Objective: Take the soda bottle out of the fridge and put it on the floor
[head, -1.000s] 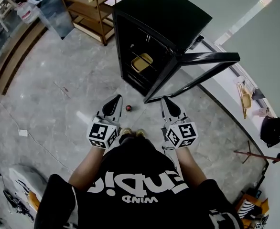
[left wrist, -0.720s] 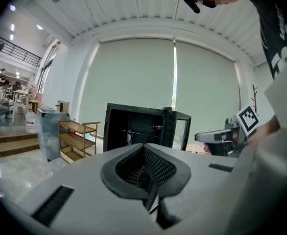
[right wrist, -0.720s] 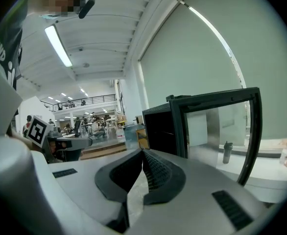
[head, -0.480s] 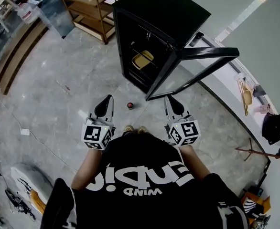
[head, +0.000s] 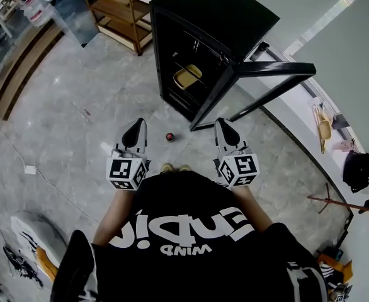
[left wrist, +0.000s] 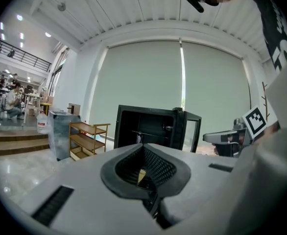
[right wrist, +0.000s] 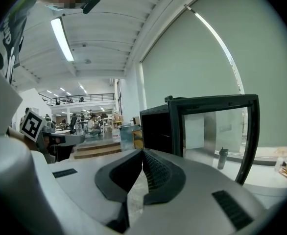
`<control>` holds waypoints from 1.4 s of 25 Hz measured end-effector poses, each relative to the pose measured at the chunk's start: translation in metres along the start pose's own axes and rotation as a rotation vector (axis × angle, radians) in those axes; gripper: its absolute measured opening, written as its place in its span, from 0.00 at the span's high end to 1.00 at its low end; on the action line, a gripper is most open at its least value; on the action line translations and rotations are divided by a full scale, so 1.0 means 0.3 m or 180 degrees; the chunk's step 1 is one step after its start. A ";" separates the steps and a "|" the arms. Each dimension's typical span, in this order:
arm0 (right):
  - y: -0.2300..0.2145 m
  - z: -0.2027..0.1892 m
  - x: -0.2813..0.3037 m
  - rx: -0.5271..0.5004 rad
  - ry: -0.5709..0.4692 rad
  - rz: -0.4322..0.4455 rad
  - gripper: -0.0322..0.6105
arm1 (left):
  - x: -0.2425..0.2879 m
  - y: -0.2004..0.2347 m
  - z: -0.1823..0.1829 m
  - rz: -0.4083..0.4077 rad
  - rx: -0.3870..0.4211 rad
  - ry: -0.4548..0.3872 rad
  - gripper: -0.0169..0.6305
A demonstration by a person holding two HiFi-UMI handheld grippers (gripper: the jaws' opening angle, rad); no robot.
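The left gripper's [left wrist: 143,148] fingers are pressed together at their tips with nothing between them. The right gripper's [right wrist: 143,153] fingers meet at the tips in the same way and are also empty. Both grippers are held nearly level and point towards the fridge [head: 210,17].

Only the head view shows the soda bottle [head: 169,136]. From above it is a small dark round with a red top. It stands on the floor [head: 109,106] between the two grippers and a little ahead of them, apart from both and near the fridge's open front. Neither gripper view shows it, because the gripper bodies fill the lower part of those pictures.

The head view also shows the person's shoes [head: 175,167] just behind the bottle, and something yellowish [head: 187,77] on a shelf inside the fridge.

The left gripper view looks into the dark fridge. It shows a wooden rack [left wrist: 87,138] to the left, with people at desks far beyond. The right gripper view faces the glass door [right wrist: 212,131], which is swung open, and through the glass a dark flask [right wrist: 223,157] stands on a ledge.
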State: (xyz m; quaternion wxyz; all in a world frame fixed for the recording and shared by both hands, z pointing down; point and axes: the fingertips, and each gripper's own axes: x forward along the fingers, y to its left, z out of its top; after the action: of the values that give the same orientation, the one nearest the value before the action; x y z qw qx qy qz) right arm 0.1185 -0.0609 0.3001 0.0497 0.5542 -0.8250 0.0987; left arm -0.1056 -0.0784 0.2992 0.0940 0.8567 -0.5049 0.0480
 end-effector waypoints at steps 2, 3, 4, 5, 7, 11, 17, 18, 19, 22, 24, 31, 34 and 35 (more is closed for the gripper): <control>0.007 0.005 0.006 -0.0011 -0.0013 0.0017 0.91 | 0.005 0.004 0.001 0.0019 -0.0006 -0.0005 0.96; 0.009 0.006 0.009 -0.0012 -0.0017 0.0026 0.91 | 0.007 0.006 0.000 0.0031 -0.0016 -0.0007 0.96; 0.010 0.006 0.012 -0.0006 -0.0019 0.0034 0.91 | 0.009 0.008 -0.001 0.0042 -0.0025 -0.0007 0.96; 0.010 0.006 0.015 0.0003 -0.0021 0.0039 0.91 | 0.011 0.010 -0.003 0.0051 -0.0032 -0.0004 0.96; 0.007 0.006 0.020 0.0015 -0.0017 0.0033 0.91 | 0.014 0.015 -0.007 0.0064 -0.0036 0.0007 0.96; -0.006 0.002 0.021 0.0009 0.0007 0.0022 0.91 | 0.017 0.016 -0.014 0.0083 -0.0041 0.0033 0.96; -0.024 -0.010 0.015 0.0013 0.0031 0.0009 0.91 | 0.023 0.011 -0.019 0.0108 -0.0051 0.0027 0.96; -0.024 -0.011 0.015 0.0012 0.0037 0.0009 0.91 | 0.022 0.009 -0.020 0.0111 -0.0052 0.0029 0.96; -0.024 -0.012 0.015 0.0010 0.0043 0.0011 0.91 | 0.021 0.008 -0.021 0.0114 -0.0054 0.0034 0.96; -0.024 -0.017 0.019 0.0007 0.0057 0.0027 0.91 | 0.021 0.003 -0.028 0.0122 -0.0054 0.0055 0.96; -0.023 -0.022 0.024 0.0011 0.0064 0.0042 0.91 | 0.022 0.001 -0.033 0.0125 -0.0053 0.0065 0.96; 0.005 -0.030 0.021 0.0036 0.0089 0.0089 0.91 | -0.002 0.003 -0.037 0.0155 -0.0066 0.0087 0.96; 0.008 -0.032 0.018 0.0042 0.0089 0.0103 0.91 | -0.006 0.000 -0.041 0.0167 -0.0068 0.0091 0.96; 0.008 -0.032 0.018 0.0042 0.0089 0.0107 0.91 | -0.007 -0.001 -0.041 0.0170 -0.0068 0.0091 0.96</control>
State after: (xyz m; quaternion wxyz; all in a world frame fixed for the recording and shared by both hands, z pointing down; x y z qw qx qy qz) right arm 0.1139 -0.0627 0.3103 0.0559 0.5392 -0.8328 0.1126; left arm -0.1063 -0.0738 0.3108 0.1090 0.8411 -0.5267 0.0573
